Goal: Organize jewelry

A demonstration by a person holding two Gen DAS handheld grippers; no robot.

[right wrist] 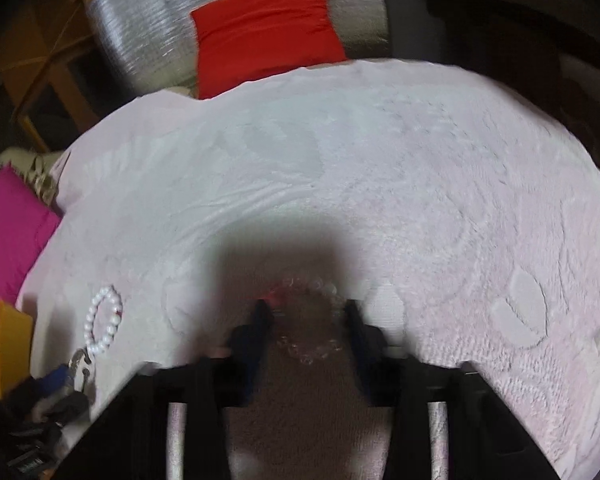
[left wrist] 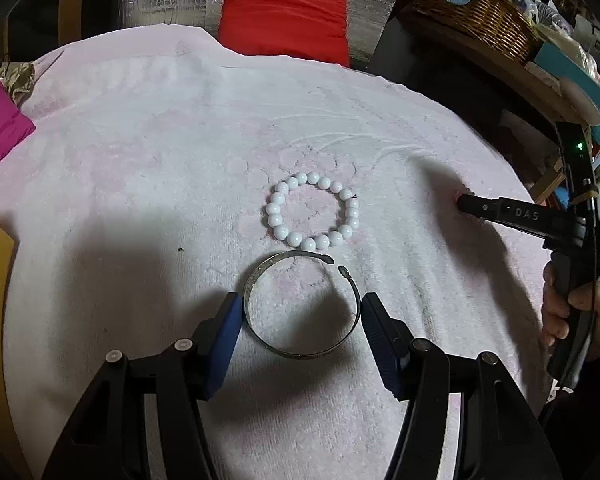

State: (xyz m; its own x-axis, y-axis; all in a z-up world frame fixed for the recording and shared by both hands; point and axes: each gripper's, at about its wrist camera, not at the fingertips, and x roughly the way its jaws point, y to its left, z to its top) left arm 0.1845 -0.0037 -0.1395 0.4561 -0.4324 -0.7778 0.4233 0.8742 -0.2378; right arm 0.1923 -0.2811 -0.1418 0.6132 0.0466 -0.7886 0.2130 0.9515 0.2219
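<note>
From the left camera, the left hand-held gripper [left wrist: 300, 312] sits open around the silver bangle [left wrist: 302, 306] on the towel [left wrist: 140, 140], and from the right camera, the right hand-held gripper [right wrist: 306, 312] blurs around a clear bead bracelet [right wrist: 312, 320], grip unclear, so squeeze gently.

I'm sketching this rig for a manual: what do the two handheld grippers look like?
Left gripper: black angular arms, round silvery pivot pins, blue ribbed pads. Right gripper: black finger lettered "DAS", black handle, black cable, a small green light.
</note>
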